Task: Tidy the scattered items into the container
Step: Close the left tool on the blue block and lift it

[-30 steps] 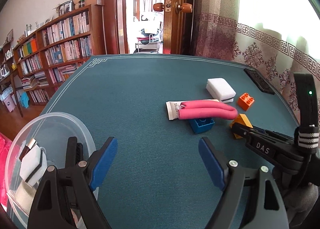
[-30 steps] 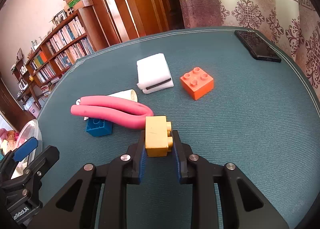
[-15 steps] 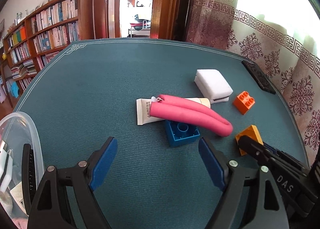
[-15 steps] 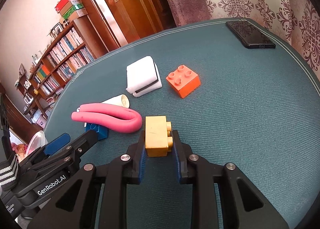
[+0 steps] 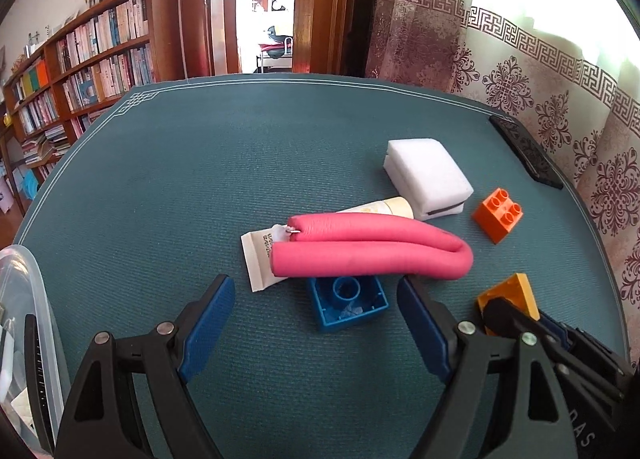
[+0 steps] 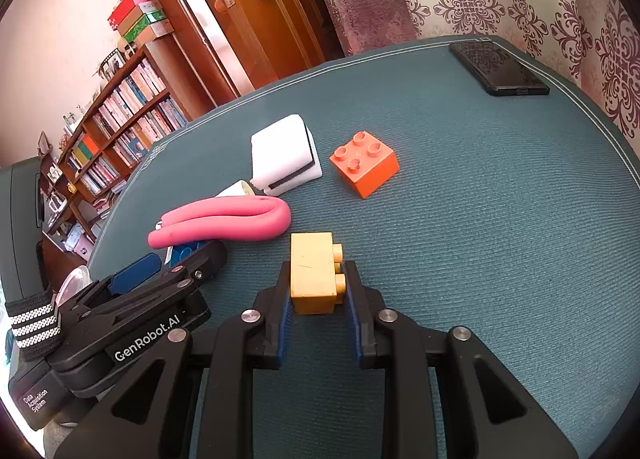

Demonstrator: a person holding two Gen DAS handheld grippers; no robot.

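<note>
My left gripper [image 5: 316,323] is open, its blue pads on either side of an upturned blue brick [image 5: 347,302] just ahead of them. Behind the brick lies a bent pink foam tube [image 5: 372,247] on top of a white cream tube [image 5: 264,255]. My right gripper [image 6: 316,299] is shut on a yellow brick [image 6: 314,273], also seen in the left wrist view [image 5: 510,293]. A white sponge [image 5: 428,175] and an orange brick [image 5: 498,215] lie further back. The clear plastic container [image 5: 24,323] sits at the left edge.
A black phone [image 6: 498,69] lies near the table's far right edge. The teal table mat [image 5: 240,147] is bare at the back and left. A bookshelf, a wooden door and patterned curtains stand beyond the table.
My left gripper has moved from beside the container toward the blue brick and now straddles it. The right gripper, still holding the yellow brick, has lifted a little.
</note>
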